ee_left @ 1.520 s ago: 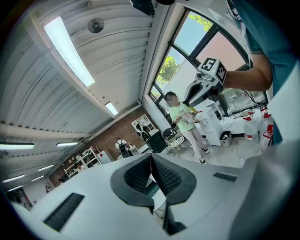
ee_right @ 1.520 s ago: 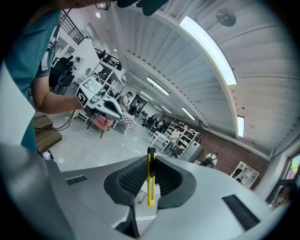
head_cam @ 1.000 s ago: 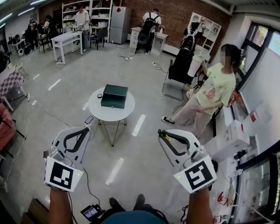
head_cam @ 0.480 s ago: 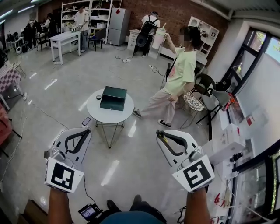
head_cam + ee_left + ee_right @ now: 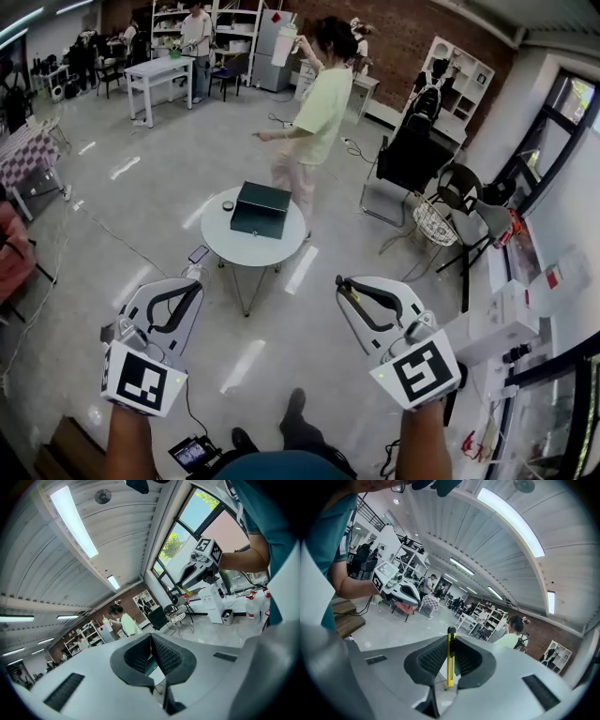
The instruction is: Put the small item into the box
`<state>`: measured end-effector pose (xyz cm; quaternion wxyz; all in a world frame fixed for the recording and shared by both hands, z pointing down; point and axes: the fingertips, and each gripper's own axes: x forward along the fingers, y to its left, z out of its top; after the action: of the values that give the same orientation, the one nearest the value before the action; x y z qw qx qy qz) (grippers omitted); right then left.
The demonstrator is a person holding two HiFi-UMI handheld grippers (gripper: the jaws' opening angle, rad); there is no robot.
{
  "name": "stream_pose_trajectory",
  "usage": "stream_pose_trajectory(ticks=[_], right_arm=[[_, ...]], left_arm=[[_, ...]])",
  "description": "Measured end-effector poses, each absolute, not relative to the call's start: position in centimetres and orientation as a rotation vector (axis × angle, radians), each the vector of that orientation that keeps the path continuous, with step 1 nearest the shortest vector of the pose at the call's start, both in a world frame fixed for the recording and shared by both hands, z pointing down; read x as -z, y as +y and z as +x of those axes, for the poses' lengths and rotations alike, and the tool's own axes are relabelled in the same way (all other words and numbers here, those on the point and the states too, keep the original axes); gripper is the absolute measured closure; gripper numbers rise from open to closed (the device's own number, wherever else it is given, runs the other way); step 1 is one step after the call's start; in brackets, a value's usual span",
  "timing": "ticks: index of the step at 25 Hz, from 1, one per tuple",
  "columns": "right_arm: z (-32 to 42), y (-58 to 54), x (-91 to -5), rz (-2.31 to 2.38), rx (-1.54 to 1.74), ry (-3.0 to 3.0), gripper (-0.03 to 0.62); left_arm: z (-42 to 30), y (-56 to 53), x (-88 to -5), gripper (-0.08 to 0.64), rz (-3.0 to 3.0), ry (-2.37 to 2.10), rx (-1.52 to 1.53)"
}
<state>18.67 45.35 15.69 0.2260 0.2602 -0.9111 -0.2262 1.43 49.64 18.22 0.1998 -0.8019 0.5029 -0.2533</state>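
Note:
A dark green box (image 5: 261, 210) lies closed on a small round white table (image 5: 246, 251) ahead of me, with a small black round item (image 5: 228, 205) beside it on the left. Both grippers are held low, well short of the table. My left gripper (image 5: 193, 280) has its jaws together with nothing between them (image 5: 151, 637). My right gripper (image 5: 343, 285) is shut on a slim yellow utility knife (image 5: 450, 663) with a black tip, which stands upright between the pads (image 5: 436, 657).
A person in a pale green shirt (image 5: 319, 103) walks just behind the table. A black chair (image 5: 411, 155) and a wire basket (image 5: 435, 225) stand at the right. A phone (image 5: 198, 254) and cables lie on the floor. White cabinets (image 5: 502, 314) line the right wall.
The person in green has walked from the right side to behind the table. The table sits slightly lower in view. Both grippers hold much the same pose.

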Motion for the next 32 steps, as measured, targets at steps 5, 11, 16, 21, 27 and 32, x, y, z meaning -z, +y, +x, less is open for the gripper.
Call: stream_pose_trajectory(ticks=[5,11,16,21,27,32], right_arm=[[18.2,40.4,-16.1,0.651,0.631,-2.560,0.522],[18.8,33.0,-16.9,0.571,0.627,-2.596,0.522],[19.7,26.4,-17.8,0.521,0.622,-2.619,0.522],[19.9,21.4,-17.9,0.461,0.619,-2.642,0.522],[21.9,16.6,-18.0,0.425,0.615,-2.674,0.522],[25.8,12.7,-18.4,0.449,0.594,-2.682,0.522]], left_arm=[[1.6,45.6,-18.3,0.540,-2.205,1.458,0.747],[2.5,39.2,-19.0,0.540,-2.180,1.524,0.790],[3.8,33.4,-19.8,0.540,-2.161,1.570,0.817],[4.1,29.0,-19.7,0.540,-2.139,1.623,0.845],[6.3,24.5,-19.4,0.540,-2.104,1.652,0.870],[9.7,20.7,-19.4,0.540,-2.102,1.644,0.877]])
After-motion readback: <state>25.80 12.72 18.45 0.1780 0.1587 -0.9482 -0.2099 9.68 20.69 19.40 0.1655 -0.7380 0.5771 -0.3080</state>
